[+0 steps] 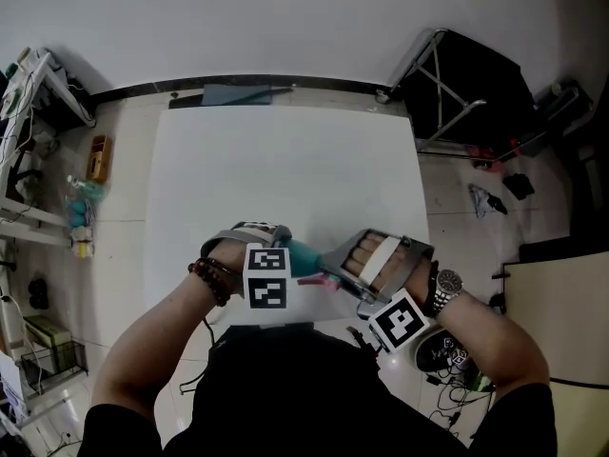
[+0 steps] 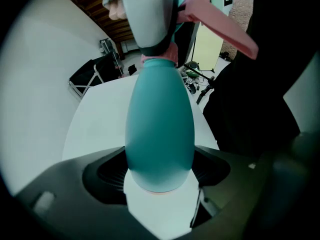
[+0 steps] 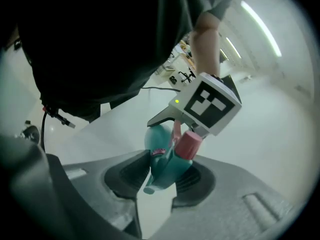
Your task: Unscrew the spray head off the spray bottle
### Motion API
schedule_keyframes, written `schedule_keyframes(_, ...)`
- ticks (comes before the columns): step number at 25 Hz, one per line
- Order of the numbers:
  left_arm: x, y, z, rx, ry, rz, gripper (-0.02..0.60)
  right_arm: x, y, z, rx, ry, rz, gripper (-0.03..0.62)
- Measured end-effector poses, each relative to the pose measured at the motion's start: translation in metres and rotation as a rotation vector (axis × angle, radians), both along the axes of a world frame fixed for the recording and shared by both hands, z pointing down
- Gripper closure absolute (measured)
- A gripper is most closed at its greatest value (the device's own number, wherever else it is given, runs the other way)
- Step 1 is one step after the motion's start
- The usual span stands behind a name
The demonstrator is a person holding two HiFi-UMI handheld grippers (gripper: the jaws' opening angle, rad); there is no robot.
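The teal spray bottle (image 2: 160, 124) fills the left gripper view, its rounded body wedged between the jaws of my left gripper (image 2: 160, 170), which is shut on it. At its neck, the right gripper's grey jaw (image 2: 147, 14) covers the head, and the pink trigger (image 2: 225, 26) sticks out to the right. In the right gripper view my right gripper (image 3: 162, 178) is shut on the teal spray head (image 3: 161, 166), beside its pink collar (image 3: 189, 145). In the head view both grippers meet over the white table's (image 1: 285, 169) near edge, with the bottle (image 1: 303, 255) between them.
A black folding stand (image 1: 466, 84) stands beyond the table's far right corner. Shelves with clutter (image 1: 38, 160) line the left wall. Cables and small gear (image 1: 457, 369) lie on the floor to the right of the person's body.
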State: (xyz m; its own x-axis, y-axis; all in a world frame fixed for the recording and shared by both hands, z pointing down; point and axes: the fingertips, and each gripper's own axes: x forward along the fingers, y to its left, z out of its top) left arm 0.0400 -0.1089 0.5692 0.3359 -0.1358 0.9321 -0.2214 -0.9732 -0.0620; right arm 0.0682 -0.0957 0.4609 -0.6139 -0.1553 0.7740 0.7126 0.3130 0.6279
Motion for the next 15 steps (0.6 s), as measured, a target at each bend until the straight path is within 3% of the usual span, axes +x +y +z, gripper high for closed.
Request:
schedule_keyframes(3,0.004,0.005,0.002,-0.048,0.004,0.014,0.169,0.007,0.004,0.006,0.095,-0.006,-0.096,0.476)
schedule_keyframes(6,0.0,0.003,0.005,-0.042,-0.018,0.004,0.169,0.011,0.002,0.008,0.145,-0.025,-0.136,0.476)
schedule_keyframes(15,-0.026,-0.01,0.011,0.015,-0.049,-0.098,0.169,0.012,-0.014,-0.008,0.083,-0.085,-0.008,0.476)
